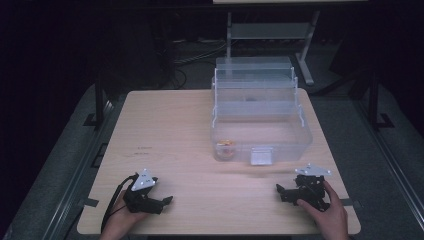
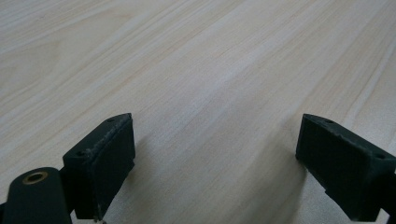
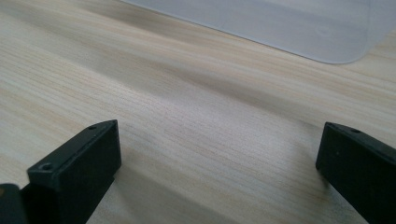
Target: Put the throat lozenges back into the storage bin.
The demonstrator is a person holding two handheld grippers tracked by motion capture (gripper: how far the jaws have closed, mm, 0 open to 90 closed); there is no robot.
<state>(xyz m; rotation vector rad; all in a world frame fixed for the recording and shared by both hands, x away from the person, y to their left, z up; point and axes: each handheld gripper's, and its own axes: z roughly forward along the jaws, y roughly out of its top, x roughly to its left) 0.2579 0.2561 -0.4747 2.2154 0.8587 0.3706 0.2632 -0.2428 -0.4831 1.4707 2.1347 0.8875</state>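
Observation:
A clear plastic box (image 1: 295, 142) with stepped fold-out trays stands open on the right half of the light wooden table (image 1: 170, 130). A small orange object (image 1: 226, 145) lies in the box's front left corner. My left gripper (image 1: 169, 201) rests near the table's front left, its jaws wide apart over bare wood (image 2: 215, 116). Near the front right edge lies my right gripper (image 1: 279, 190), also open with nothing between its jaws. The box's rounded bottom corner (image 3: 327, 42) appears at the top of the right gripper view.
A metal stand (image 1: 270, 30) and cables sit on the dark floor behind the table. Bare tabletop spreads across the left half and along the front between my two grippers.

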